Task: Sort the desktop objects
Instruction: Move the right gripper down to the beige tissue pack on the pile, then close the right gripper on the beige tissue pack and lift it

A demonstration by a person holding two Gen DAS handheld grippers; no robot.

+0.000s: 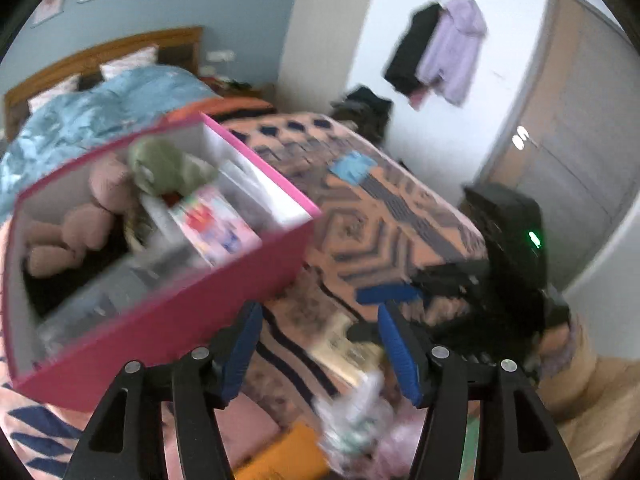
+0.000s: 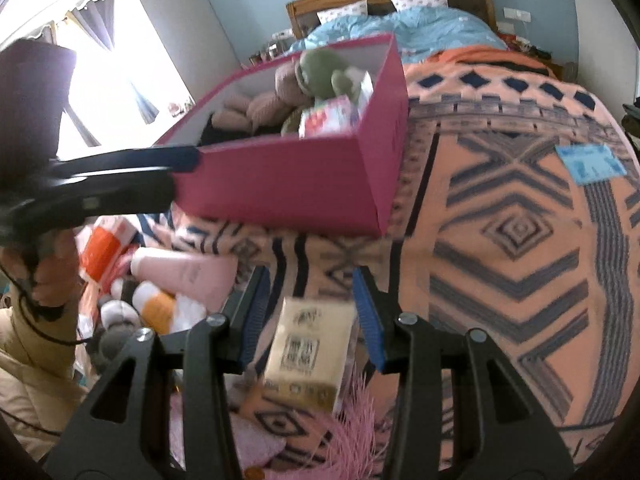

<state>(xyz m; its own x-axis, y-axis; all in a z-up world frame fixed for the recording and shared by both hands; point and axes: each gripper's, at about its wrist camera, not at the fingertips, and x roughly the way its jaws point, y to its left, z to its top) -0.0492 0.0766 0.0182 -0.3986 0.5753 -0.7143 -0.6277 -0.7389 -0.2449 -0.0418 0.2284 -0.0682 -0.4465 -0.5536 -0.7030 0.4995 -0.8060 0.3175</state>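
A pink box (image 1: 168, 312) (image 2: 296, 176) stands on the patterned blanket (image 2: 512, 240), holding a green plush (image 1: 164, 164) (image 2: 320, 68), pink plush toys (image 1: 80, 232) and a colourful packet (image 1: 216, 224) (image 2: 328, 120). My left gripper (image 1: 316, 344) is open and empty, to the right of the box; it shows in the right wrist view (image 2: 176, 168) at the box's left side. My right gripper (image 2: 308, 308) is open, with a beige tissue pack (image 2: 308, 352) lying between its fingers. A blue card (image 1: 352, 166) (image 2: 592, 164) lies on the blanket.
A pink tube (image 2: 184, 272), an orange-white pack (image 2: 104, 248), plush toys (image 2: 140, 308) and a clear wrapped item (image 1: 360, 412) lie at the blanket's near edge. A bed (image 2: 400, 24) stands behind. A door (image 1: 576, 128) and hanging coats (image 1: 440, 48) are at right.
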